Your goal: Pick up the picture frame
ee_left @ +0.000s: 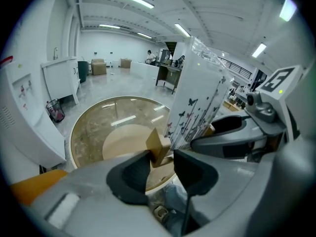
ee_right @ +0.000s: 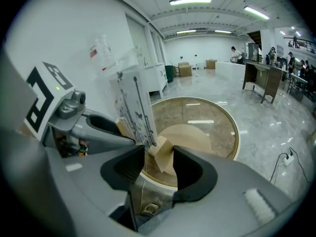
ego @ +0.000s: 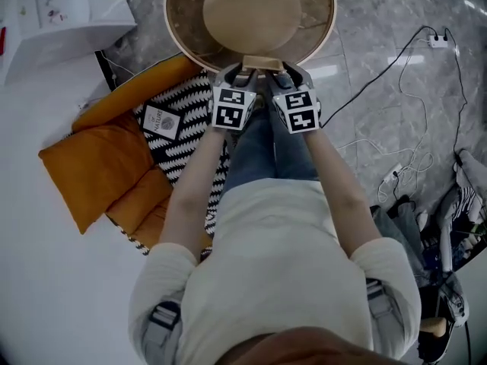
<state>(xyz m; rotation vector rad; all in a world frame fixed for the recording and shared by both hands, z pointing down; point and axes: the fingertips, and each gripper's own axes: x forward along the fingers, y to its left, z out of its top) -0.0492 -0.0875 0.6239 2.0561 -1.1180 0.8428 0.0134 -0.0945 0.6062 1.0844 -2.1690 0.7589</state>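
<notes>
Since the picture frame [ee_left: 195, 102] looks light, stiff and breakable (clear and printed, set in a wooden base [ee_left: 159, 144]), we hold it upright above the round table [ee_left: 84, 127] by the base only, left claw [ee_left: 161, 155] and right claw [ee_right: 159, 153] each clamped on one end.

The clear acrylic picture frame [ee_left: 197, 102] carries printed black butterflies and stems above a pale wooden base. At nine o'clock in the head view, plain orange fabric cushions [ego: 95, 166] adjoin a black-and-white zigzag textile [ego: 194, 101]. The polished stone floor [ego: 380, 21] is veined grey.
</notes>
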